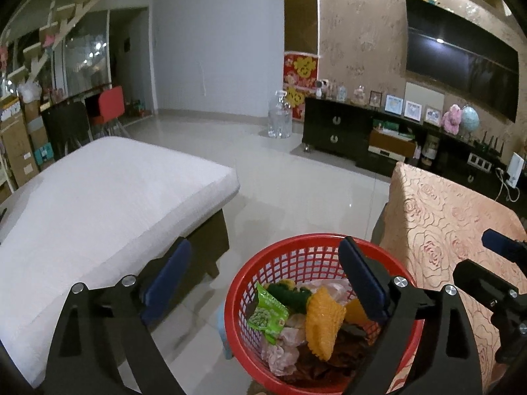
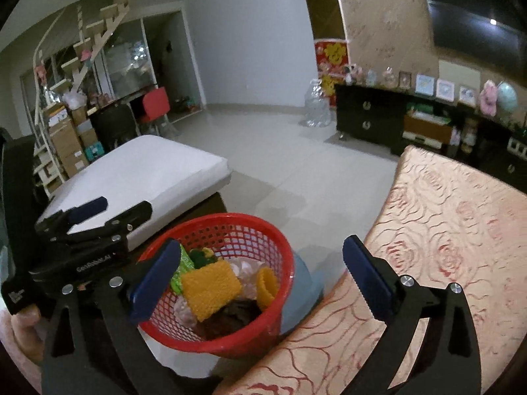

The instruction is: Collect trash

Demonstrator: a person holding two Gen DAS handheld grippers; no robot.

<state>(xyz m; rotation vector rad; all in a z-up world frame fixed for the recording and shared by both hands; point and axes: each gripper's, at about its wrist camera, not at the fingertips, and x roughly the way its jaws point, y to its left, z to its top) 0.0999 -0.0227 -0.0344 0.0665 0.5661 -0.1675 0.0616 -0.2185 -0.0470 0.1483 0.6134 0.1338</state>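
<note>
While both tools hang above it, the round red plastic lattice basket (image 1: 316, 299) sits low on the pale tiled floor (image 1: 296, 181), between the white padded bed (image 1: 98, 197) and the rose-patterned cloth-covered bench (image 1: 461, 230). The left hand-held gripper (image 1: 266, 279) stands wide open with nothing between its blue pads, and the basket lies just below and to its right. The right hand-held gripper (image 2: 260, 279) is likewise wide open and empty, the basket below and to its left, so both look about equally near. Inside lie 2 yellow waffle-textured sponges (image 1: 324, 322), a glossy green snack wrapper (image 1: 268, 312), crumpled pinkish film and dark scraps. No loose trash shows on bench or bed.
</note>
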